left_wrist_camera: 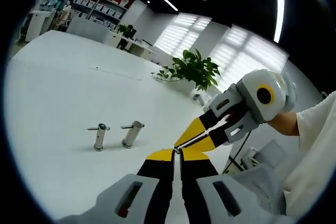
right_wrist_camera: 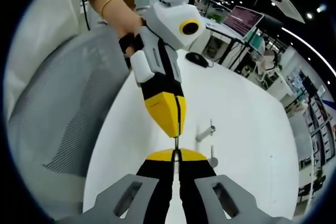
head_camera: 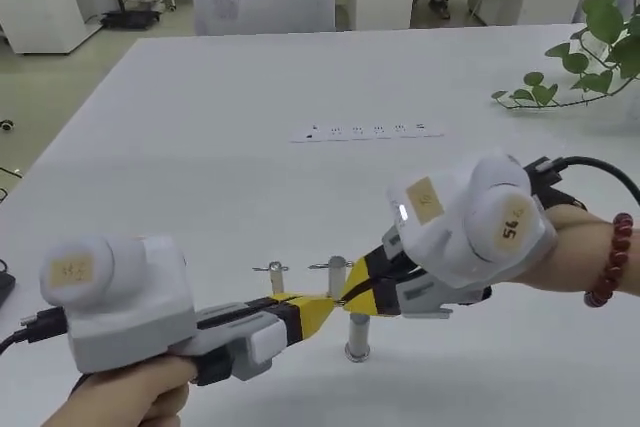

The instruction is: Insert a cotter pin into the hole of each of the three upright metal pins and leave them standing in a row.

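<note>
We are pressing the left gripper (left_wrist_camera: 177,155) and right gripper (right_wrist_camera: 177,154) shut, seemingly on one cotter (right_wrist_camera: 177,142) at centre frame; pin one (left_wrist_camera: 100,136) and pin two (left_wrist_camera: 131,133), mid-left, are carrying cotters, while pin three (head_camera: 357,330) is waiting bare.

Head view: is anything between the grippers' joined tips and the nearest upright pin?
Nothing visible. The left gripper and right gripper meet tip to tip just over the nearest pin; its top is hidden behind them.
</note>
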Demonstrator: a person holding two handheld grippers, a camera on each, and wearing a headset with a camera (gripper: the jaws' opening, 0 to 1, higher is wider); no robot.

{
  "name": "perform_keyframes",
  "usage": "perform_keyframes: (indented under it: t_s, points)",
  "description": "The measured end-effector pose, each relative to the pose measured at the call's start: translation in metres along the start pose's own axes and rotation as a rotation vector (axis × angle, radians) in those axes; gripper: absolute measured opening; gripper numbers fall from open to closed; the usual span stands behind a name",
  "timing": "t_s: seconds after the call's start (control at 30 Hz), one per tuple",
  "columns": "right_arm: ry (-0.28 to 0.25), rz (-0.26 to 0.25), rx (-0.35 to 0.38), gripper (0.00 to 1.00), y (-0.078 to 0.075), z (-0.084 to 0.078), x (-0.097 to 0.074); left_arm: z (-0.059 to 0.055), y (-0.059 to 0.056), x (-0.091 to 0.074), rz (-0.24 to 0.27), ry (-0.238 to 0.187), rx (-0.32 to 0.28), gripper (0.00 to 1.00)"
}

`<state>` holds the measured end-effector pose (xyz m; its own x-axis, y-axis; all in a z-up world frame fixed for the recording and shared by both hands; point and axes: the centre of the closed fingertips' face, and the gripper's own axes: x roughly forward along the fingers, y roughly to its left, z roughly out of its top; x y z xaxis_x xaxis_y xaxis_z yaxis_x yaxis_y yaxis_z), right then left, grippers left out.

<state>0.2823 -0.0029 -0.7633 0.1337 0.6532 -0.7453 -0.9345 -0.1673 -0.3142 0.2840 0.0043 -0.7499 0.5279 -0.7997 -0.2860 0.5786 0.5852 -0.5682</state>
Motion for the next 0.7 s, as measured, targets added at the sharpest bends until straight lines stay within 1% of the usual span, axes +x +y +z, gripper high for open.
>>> perform_keyframes:
  t_s: [0.23,0.27,0.33,0.4,0.5,0.57,0.7]
  points:
    - [0.017,-0.009,-0.009,0.03,0.0015,0.0007,0.0023,-0.0029,0.0007,-0.0021,0.012,0.006,-0.045,0.01]
    - [0.018,-0.009,-0.009,0.03,0.0017,0.0005,0.0024,-0.0030,0.0010,-0.0022,0.011,0.007,-0.044,0.01]
    - [0.019,-0.005,-0.023,0.03,0.0023,0.0002,0.0031,-0.0042,0.0007,-0.0025,0.011,0.015,-0.033,0.01]
    - [0.020,-0.003,-0.018,0.03,0.0032,-0.0004,0.0041,-0.0060,0.0014,-0.0027,0.014,0.027,0.030,0.01]
    - [0.018,-0.003,-0.015,0.04,0.0037,-0.0007,0.0053,-0.0065,0.0011,-0.0031,0.017,0.028,0.058,0.01]
    - [0.015,0.000,-0.017,0.04,0.0039,-0.0005,0.0058,-0.0060,0.0038,-0.0029,0.016,0.030,0.065,0.01]
    - [0.012,-0.003,-0.015,0.04,0.0030,0.0002,0.0061,-0.0051,0.0043,-0.0036,0.015,0.029,0.087,0.00]
